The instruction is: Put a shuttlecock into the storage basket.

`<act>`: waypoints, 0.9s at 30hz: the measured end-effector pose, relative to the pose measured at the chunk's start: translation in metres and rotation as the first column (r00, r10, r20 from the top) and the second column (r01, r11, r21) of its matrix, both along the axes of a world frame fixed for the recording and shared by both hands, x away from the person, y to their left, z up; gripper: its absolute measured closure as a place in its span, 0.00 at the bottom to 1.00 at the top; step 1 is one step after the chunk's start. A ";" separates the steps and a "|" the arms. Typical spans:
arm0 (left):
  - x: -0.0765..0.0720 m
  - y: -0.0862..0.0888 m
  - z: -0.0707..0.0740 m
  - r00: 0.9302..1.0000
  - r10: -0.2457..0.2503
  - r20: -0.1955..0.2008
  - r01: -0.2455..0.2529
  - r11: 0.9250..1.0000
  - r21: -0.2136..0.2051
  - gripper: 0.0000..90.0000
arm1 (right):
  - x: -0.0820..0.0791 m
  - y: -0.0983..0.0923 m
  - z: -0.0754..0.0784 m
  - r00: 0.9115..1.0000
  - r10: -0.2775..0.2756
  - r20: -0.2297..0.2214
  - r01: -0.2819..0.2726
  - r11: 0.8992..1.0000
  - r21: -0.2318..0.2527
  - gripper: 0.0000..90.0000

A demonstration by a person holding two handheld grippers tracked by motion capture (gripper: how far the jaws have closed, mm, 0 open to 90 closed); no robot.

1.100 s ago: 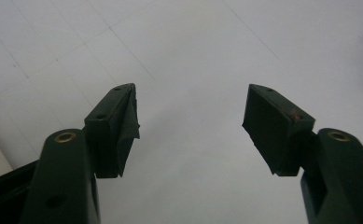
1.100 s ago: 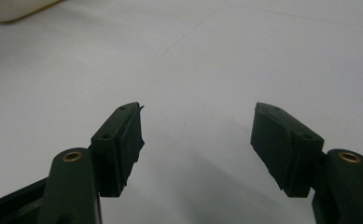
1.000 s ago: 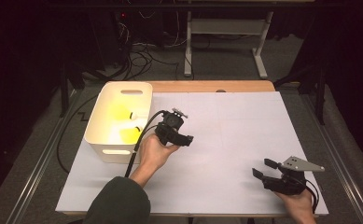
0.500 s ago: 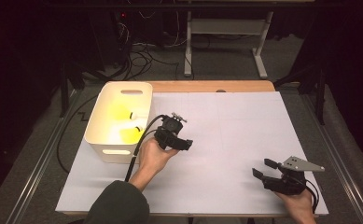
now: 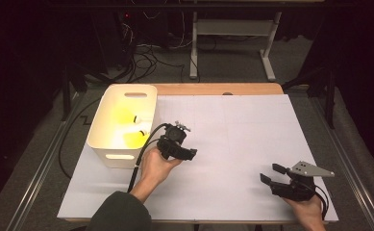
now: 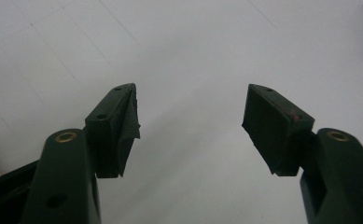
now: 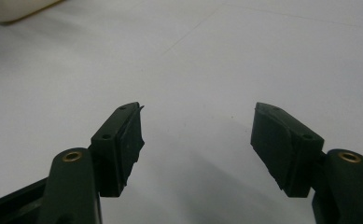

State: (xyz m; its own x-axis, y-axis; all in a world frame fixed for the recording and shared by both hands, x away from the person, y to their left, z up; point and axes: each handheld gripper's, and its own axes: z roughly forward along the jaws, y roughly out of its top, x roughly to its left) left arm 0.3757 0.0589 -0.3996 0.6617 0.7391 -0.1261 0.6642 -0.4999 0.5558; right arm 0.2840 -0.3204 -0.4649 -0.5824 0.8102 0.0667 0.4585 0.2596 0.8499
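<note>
**Both grippers empty beside a loaded bin**

Seen from the high view: left gripper held just right of the white bin, jaws pointing away from it across the bare white tabletop. Inside the bin, two yellow items with small pale tips, too small to identify, resting against the floor and lit warmly. Right gripper parked well apart near the front right corner, probably kept clear while the left works by the bin. Jaws of the left gripper spread wide, nothing between them, only the sheet beyond. Jaws of the right gripper equally wide, holding and touching nothing.
</note>
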 end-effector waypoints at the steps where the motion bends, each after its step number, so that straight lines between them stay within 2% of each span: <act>1: -0.001 0.000 -0.001 1.000 -0.004 -0.001 0.004 1.000 0.004 0.41 | 0.000 0.000 0.000 1.000 0.000 0.001 0.000 1.000 0.000 0.38; 12: -0.007 0.004 -0.008 1.000 -0.009 0.004 0.008 1.000 0.022 0.41 | 0.000 0.000 0.000 1.000 0.000 0.000 0.000 1.000 0.001 0.38; 21: -0.015 0.009 -0.013 1.000 -0.018 0.006 0.018 1.000 0.005 0.41 | -0.001 0.000 0.000 1.000 -0.004 -0.001 0.004 1.000 0.004 0.38; 27: -0.019 0.013 -0.017 1.000 -0.022 0.002 0.022 1.000 0.009 0.41 | 0.000 0.000 0.000 1.000 -0.002 -0.001 0.002 1.000 0.002 0.38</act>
State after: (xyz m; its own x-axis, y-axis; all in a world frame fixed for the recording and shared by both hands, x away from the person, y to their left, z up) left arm 0.3564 0.0718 -0.4164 0.6778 0.7257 -0.1180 0.6519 -0.5189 0.5529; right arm 0.2837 -0.3205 -0.4648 -0.5810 0.8110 0.0684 0.4595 0.2574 0.8501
